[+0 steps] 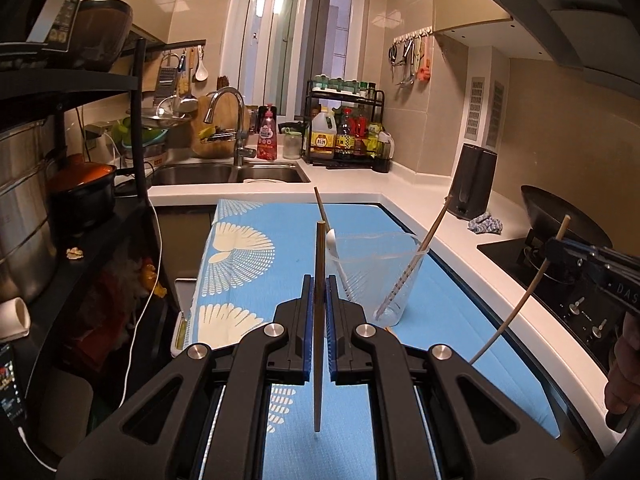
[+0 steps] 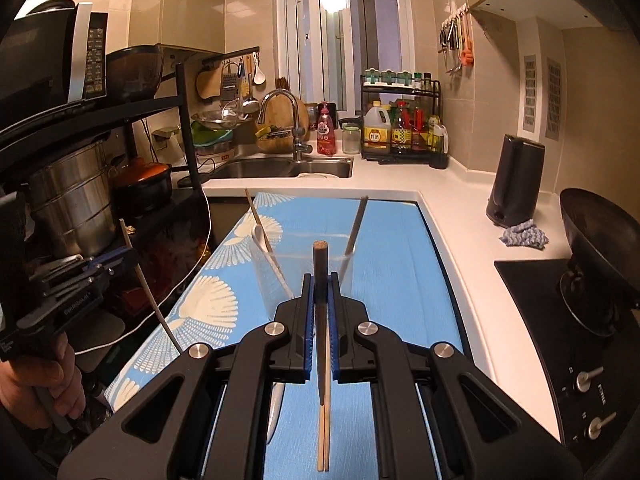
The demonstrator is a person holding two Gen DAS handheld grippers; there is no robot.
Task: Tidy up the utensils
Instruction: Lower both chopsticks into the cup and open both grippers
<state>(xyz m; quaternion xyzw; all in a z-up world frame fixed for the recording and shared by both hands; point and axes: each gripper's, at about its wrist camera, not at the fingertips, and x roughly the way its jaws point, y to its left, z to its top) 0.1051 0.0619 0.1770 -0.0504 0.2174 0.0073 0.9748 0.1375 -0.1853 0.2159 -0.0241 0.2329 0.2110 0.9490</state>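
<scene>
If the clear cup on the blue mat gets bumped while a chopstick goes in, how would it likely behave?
The clear cup looks thin-walled and light, so a nudge would probably slide it on the blue mat. The chopsticks and white spoon lean well above its rim, so it may tip toward them. It is tall for its base, which adds to that.

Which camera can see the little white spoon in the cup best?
The right wrist view: the white spoon leans in the clear cup, bowl unobstructed. In the left wrist view, the held chopstick and another chopstick partly crowd the spoon.
</scene>
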